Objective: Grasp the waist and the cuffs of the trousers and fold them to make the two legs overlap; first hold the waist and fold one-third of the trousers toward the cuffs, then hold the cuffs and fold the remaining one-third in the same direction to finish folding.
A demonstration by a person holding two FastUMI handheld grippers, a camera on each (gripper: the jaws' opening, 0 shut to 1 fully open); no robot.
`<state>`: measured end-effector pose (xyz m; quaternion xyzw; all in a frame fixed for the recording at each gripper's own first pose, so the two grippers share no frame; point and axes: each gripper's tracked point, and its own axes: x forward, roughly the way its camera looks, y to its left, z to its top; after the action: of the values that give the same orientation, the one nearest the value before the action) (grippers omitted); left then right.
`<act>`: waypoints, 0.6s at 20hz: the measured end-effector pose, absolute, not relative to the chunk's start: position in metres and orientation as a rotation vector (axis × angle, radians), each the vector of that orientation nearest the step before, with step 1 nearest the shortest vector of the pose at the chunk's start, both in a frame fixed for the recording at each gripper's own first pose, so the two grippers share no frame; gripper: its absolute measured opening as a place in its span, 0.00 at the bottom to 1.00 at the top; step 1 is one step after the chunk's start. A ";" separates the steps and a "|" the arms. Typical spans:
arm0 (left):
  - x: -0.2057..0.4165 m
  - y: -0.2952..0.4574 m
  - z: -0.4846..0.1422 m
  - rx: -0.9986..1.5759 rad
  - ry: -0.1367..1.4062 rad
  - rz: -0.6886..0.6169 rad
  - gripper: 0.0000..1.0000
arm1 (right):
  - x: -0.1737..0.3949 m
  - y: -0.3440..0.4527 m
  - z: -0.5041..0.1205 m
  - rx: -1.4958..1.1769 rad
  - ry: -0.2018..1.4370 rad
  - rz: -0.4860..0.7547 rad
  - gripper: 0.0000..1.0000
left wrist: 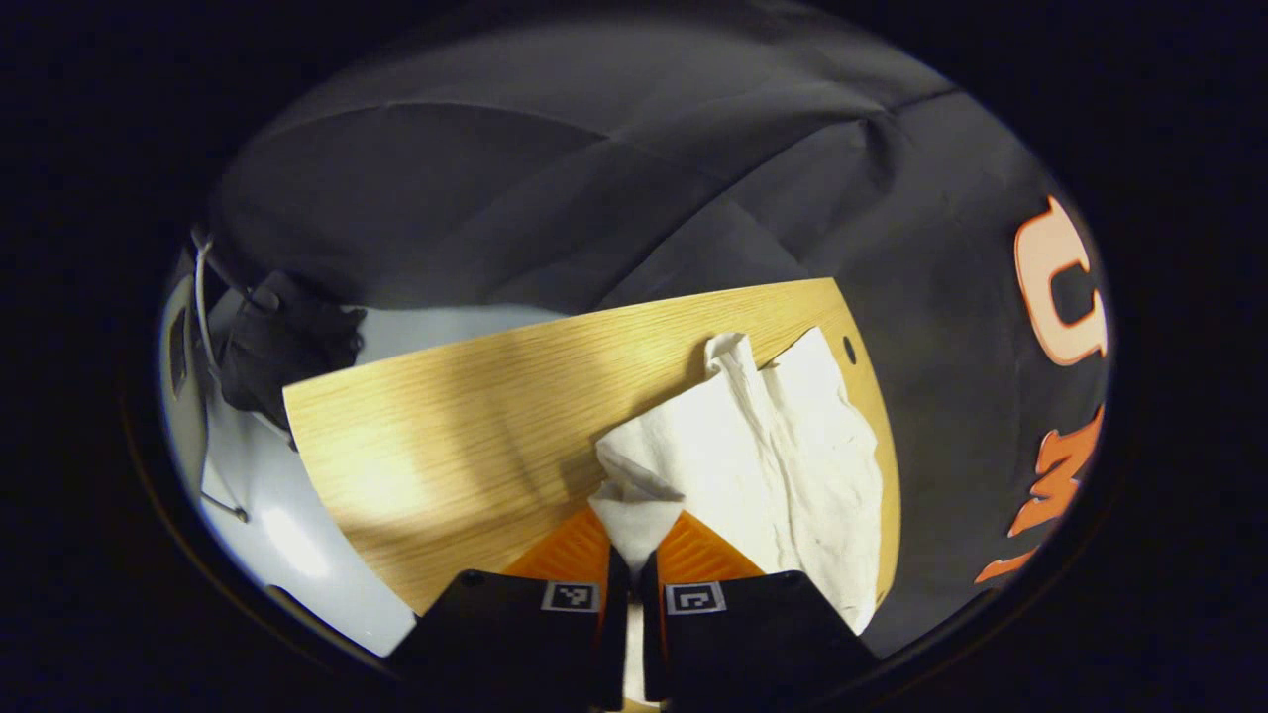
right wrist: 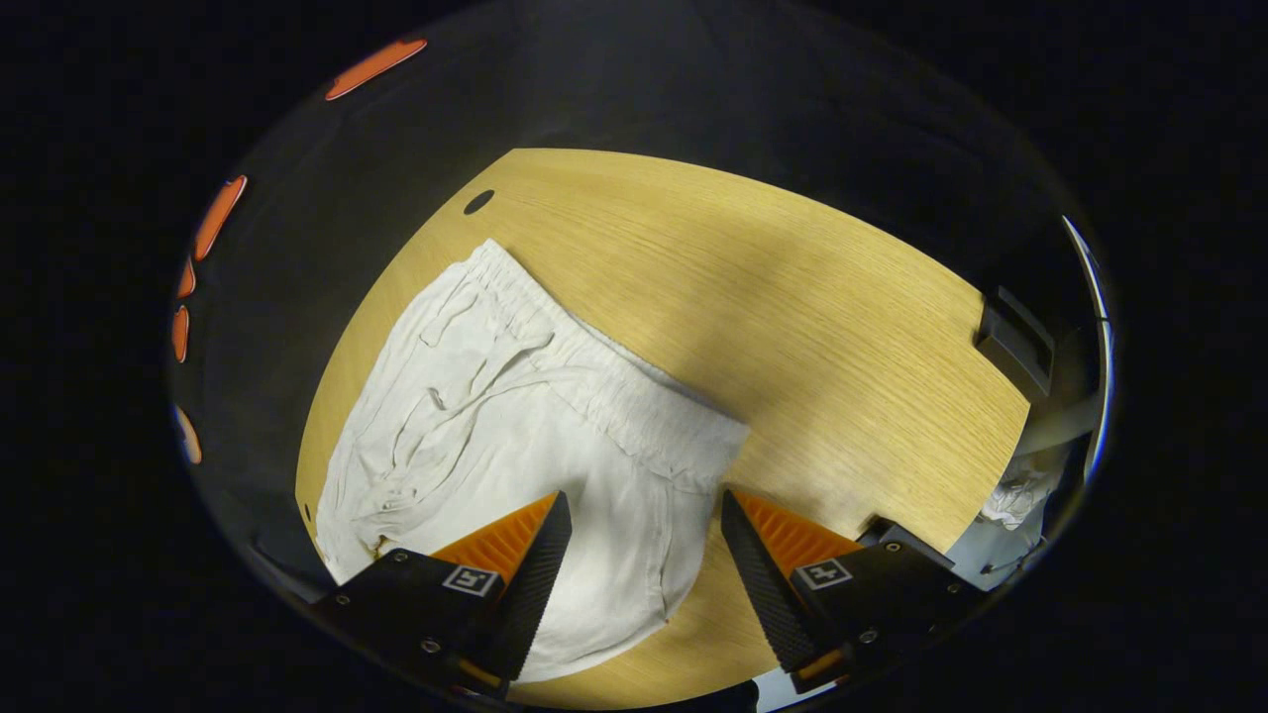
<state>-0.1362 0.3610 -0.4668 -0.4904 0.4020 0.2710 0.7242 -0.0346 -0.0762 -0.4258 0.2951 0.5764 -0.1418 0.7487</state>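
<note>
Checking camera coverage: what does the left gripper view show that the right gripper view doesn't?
Left gripper view: the left gripper shut on a pinch of the trousers, lifting the cloth into a bunched ridge.

Right gripper view: the right gripper open above the trousers, and the elastic waist lying flat with its drawstring.

Both: the white trousers on the wooden table, a small dark hole near the table's edge, and the black booth wall behind.
</note>
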 end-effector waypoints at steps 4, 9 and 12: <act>-0.134 0.360 -0.466 -1.051 0.923 0.574 0.06 | -0.038 -0.083 -0.433 0.610 1.285 -0.343 0.70; -0.131 0.366 -0.462 -1.075 0.889 0.566 0.05 | -0.035 -0.081 -0.434 0.774 1.235 -0.385 0.06; -0.127 0.372 -0.449 -1.070 0.856 0.531 0.05 | -0.030 -0.082 -0.424 0.841 1.186 -0.381 0.01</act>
<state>-0.1268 0.3720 -0.4494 -0.4881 0.3905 0.2423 0.7420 -0.0300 -0.0822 -0.4242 0.3820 0.5386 -0.1731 0.7307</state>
